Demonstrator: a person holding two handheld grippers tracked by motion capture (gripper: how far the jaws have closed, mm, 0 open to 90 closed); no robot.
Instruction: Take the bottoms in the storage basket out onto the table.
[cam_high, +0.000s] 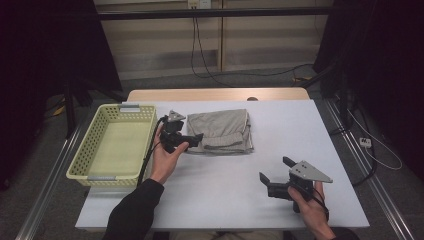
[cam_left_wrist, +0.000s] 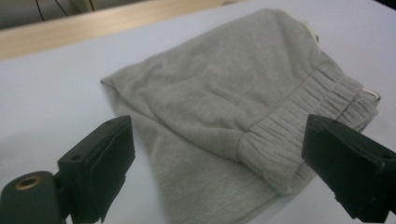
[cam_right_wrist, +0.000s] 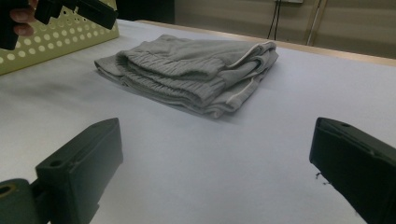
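Note:
A folded grey garment (cam_high: 223, 131) with a ribbed waistband lies flat on the white table (cam_high: 280, 150), near the middle toward the back. My left gripper (cam_high: 196, 138) hovers just over its left edge, open; in the left gripper view the garment (cam_left_wrist: 224, 116) spreads between and beyond the two jaws. My right gripper (cam_high: 274, 170) is held open near the front right, well apart from the cloth. From the right gripper view the garment (cam_right_wrist: 191, 72) lies ahead, with the left gripper (cam_right_wrist: 88, 11) at the top left.
A pale yellow perforated basket (cam_high: 111, 145) stands empty at the left side of the table, also visible as the basket (cam_right_wrist: 56, 42) in the right gripper view. A wooden strip (cam_high: 215, 95) runs along the far edge. Cables trail on the floor beyond.

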